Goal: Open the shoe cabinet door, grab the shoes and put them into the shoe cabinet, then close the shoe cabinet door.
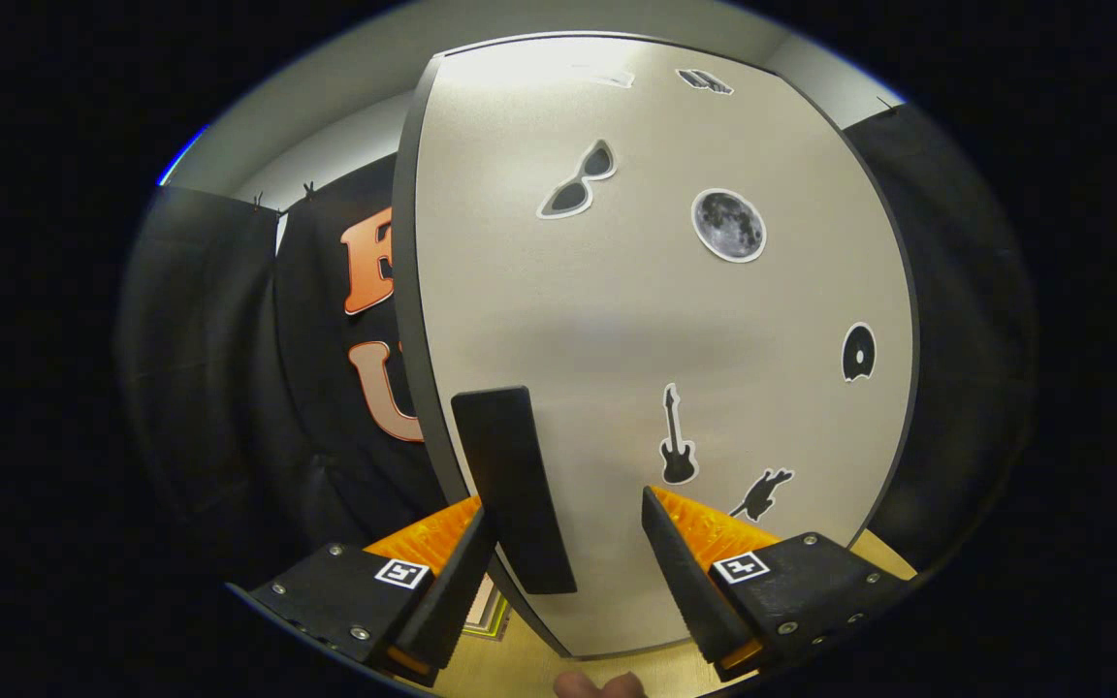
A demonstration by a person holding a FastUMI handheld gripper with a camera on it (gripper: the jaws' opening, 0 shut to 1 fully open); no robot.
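Note:
The shoe cabinet door (636, 320) is a pale panel with small stickers, very close ahead of me. Its black bar handle (515, 485) stands upright near the door's left edge. My gripper (566, 504) is open around that handle. The handle sits in the gap, right against the left finger (452, 582), while the right finger (685, 572) stands a clear gap away from it. The door's dark left edge (410, 291) shows its thickness. Whether the door is ajar I cannot tell.
Black cloth wall hangs left (229, 388) and right (966, 339) of the cabinet. A light wooden floor (529, 669) shows below the door. A person's fingertip (597, 686) pokes in beneath the fingers.

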